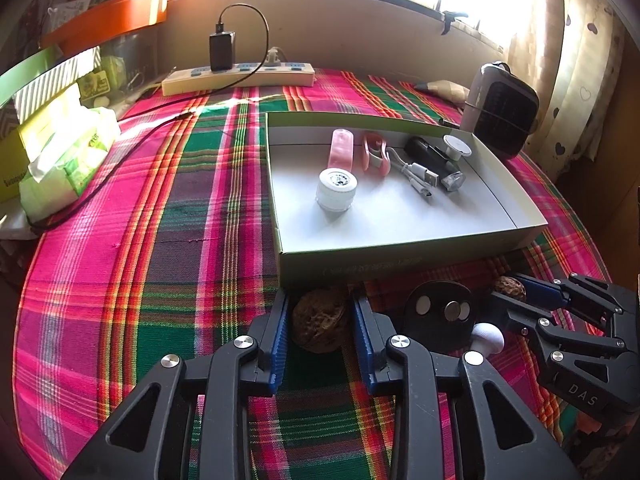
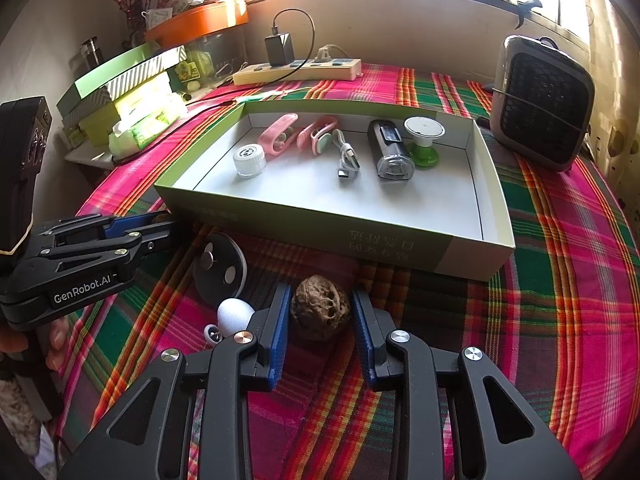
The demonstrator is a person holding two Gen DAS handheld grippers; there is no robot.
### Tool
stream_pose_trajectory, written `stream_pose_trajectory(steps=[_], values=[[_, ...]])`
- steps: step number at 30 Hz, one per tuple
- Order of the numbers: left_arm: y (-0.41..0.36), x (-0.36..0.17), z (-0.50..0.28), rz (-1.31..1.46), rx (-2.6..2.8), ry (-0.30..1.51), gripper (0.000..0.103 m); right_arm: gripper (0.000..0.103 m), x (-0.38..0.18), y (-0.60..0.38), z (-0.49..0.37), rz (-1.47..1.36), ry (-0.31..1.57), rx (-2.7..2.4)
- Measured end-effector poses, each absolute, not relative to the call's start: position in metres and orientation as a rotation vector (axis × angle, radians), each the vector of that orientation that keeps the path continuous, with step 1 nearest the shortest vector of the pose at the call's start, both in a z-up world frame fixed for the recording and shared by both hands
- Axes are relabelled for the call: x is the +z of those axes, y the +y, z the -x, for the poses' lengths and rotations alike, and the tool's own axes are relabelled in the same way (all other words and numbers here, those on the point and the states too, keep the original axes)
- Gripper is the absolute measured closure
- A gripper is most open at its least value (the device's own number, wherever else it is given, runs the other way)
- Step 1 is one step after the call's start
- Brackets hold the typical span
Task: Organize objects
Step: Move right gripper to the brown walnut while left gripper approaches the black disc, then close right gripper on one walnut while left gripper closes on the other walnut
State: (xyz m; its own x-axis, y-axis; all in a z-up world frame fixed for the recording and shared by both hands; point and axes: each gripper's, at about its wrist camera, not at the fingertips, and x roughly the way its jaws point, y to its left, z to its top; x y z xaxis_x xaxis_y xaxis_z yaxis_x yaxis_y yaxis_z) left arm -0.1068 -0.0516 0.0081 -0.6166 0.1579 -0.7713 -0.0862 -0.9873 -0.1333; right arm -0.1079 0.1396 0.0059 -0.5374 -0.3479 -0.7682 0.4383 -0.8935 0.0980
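Note:
Two brown wrinkled walnuts lie on the plaid cloth in front of a shallow green-and-white box (image 1: 400, 258) (image 2: 304, 232). My left gripper (image 1: 320, 320) is shut on one walnut (image 1: 320, 326), with a blue pad against each of its sides. The right gripper (image 2: 321, 312) is shut the same way on the other walnut (image 2: 321, 312). In the left wrist view, the right gripper (image 1: 508, 290) shows at the right with its walnut (image 1: 509, 287). The left gripper (image 2: 168, 222) shows at the left of the right wrist view. Between them lie a black disc (image 1: 440, 312) (image 2: 220, 266) and a white knob (image 1: 488, 336) (image 2: 234, 316).
The box holds a white cap (image 2: 250, 160), two pink clips (image 2: 278, 134), a USB cable (image 2: 346, 160), a black lamp (image 2: 390, 152) and a green spool (image 2: 424, 140). A small fan (image 2: 540, 100) stands at the right, a power strip (image 2: 298, 70) at the back, tissues and boxes (image 1: 60, 152) at the left.

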Motion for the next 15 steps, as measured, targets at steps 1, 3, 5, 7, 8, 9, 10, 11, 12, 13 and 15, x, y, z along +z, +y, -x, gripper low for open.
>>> stream_pose_trajectory(steps=[1, 3, 5, 7, 8, 9, 10, 11, 12, 13, 15], values=[[-0.0516, 0.008, 0.1068, 1.302, 2.705, -0.124, 0.076, 0.072, 0.0059, 0.1395, 0.1079, -1.173, 0.147, -2.415], [-0.0517, 0.0081, 0.1068, 1.303, 2.705, -0.126, 0.076, 0.072, 0.006, 0.1393, 0.1079, -1.173, 0.148, -2.415], [-0.0516, 0.008, 0.1069, 1.303, 2.705, -0.125, 0.076, 0.072, 0.0059, 0.1395, 0.1079, -1.173, 0.146, -2.414], [-0.0516, 0.0079, 0.1068, 1.304, 2.704, -0.125, 0.076, 0.072, 0.0058, 0.1394, 0.108, -1.173, 0.147, -2.414], [-0.0511, 0.0078, 0.1065, 1.305, 2.703, -0.123, 0.076, 0.072, 0.0058, 0.1395, 0.108, -1.173, 0.146, -2.414], [-0.0508, 0.0077, 0.1063, 1.306, 2.703, -0.12, 0.076, 0.072, 0.0061, 0.1401, 0.1082, -1.173, 0.143, -2.414], [-0.0507, 0.0078, 0.1056, 1.306, 2.702, -0.12, 0.076, 0.072, 0.0063, 0.1405, 0.1081, -1.173, 0.139, -2.416], [-0.0509, 0.0078, 0.1052, 1.307, 2.7, -0.122, 0.076, 0.072, 0.0069, 0.1411, 0.108, -1.171, 0.137, -2.418], [-0.0511, 0.0079, 0.1049, 1.307, 2.701, -0.122, 0.076, 0.072, 0.0076, 0.1415, 0.1079, -1.169, 0.133, -2.419], [-0.0513, 0.0084, 0.1043, 1.306, 2.702, -0.122, 0.076, 0.072, 0.008, 0.1423, 0.1076, -1.168, 0.131, -2.421], [-0.0518, 0.0101, 0.1034, 1.302, 2.703, -0.122, 0.076, 0.072, 0.0096, 0.1427, 0.107, -1.162, 0.125, -2.422]])
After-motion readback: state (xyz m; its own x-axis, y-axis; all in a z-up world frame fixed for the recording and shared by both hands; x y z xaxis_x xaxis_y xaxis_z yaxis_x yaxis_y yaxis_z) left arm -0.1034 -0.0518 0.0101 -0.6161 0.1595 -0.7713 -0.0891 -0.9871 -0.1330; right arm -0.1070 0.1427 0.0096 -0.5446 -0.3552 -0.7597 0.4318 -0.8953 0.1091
